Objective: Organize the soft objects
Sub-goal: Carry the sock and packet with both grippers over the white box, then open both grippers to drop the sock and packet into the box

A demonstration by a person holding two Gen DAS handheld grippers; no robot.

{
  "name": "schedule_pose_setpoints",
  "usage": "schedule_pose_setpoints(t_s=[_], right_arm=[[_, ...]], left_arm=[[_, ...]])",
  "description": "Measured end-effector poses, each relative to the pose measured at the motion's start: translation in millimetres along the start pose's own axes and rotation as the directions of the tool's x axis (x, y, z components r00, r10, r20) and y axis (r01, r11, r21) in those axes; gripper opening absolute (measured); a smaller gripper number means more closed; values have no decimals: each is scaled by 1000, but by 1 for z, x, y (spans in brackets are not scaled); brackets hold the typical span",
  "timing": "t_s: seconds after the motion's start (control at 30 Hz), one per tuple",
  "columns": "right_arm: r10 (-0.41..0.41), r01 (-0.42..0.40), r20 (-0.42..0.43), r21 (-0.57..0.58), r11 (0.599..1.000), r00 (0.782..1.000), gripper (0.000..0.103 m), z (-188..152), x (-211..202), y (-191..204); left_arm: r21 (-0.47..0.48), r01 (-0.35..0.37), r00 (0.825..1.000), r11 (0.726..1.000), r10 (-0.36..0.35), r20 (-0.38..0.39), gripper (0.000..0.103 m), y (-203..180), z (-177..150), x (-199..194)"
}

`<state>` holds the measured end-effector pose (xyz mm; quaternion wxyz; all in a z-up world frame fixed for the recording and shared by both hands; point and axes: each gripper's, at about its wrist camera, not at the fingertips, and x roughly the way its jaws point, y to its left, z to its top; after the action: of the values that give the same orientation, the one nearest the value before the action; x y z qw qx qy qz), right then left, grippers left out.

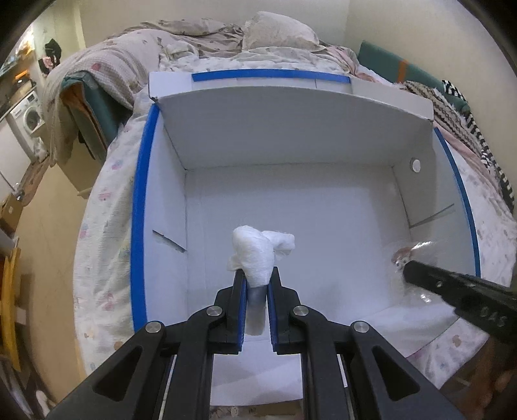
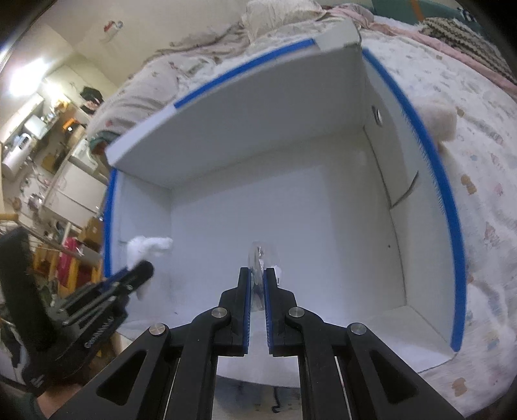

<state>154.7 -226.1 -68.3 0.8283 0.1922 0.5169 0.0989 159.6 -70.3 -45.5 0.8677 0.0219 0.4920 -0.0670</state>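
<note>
My left gripper (image 1: 257, 274) is shut on a white crumpled soft cloth (image 1: 258, 252) and holds it over the floor of a white box with blue taped edges (image 1: 139, 206). The same cloth shows in the right wrist view (image 2: 145, 247) at the box's left side, with the left gripper (image 2: 139, 274) below it. My right gripper (image 2: 257, 273) is shut on a clear plastic bag (image 2: 260, 255) above the box floor (image 2: 323, 226). The bag and the right gripper's finger (image 1: 452, 284) show at the right of the left wrist view.
The box sits on a bed with a pale patterned quilt (image 1: 106, 245). Rumpled blankets and a pillow (image 1: 274, 29) lie beyond it. A pale fuzzy object (image 2: 439, 119) lies on the bed just outside the box's right wall. Shelves and appliances (image 2: 48, 145) stand at the left.
</note>
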Motion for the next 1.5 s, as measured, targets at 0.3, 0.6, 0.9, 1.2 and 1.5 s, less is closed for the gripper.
schedule_pose_setpoints(t_s=[0.3, 0.6, 0.9, 1.2, 1.5], right_arm=[[-58, 58, -79, 3, 998, 995, 10, -11, 19, -6], [-68, 69, -103, 3, 998, 992, 10, -12, 24, -10], [-36, 39, -94, 32, 999, 995, 11, -9, 20, -12], [-27, 27, -12, 56, 998, 1000, 82, -5, 5, -14], [-69, 65, 67, 62, 996, 995, 102, 0, -7, -12]], left_arm=[[28, -11, 999, 1000, 12, -30, 11, 1, -7, 10], [24, -11, 999, 1000, 12, -38, 11, -1, -6, 12], [16, 6, 999, 1000, -6, -33, 16, 1, -6, 8], [25, -14, 998, 1000, 13, 59, 59, -2, -4, -13], [-20, -2, 995, 1000, 4, 98, 65, 7, 3, -25]])
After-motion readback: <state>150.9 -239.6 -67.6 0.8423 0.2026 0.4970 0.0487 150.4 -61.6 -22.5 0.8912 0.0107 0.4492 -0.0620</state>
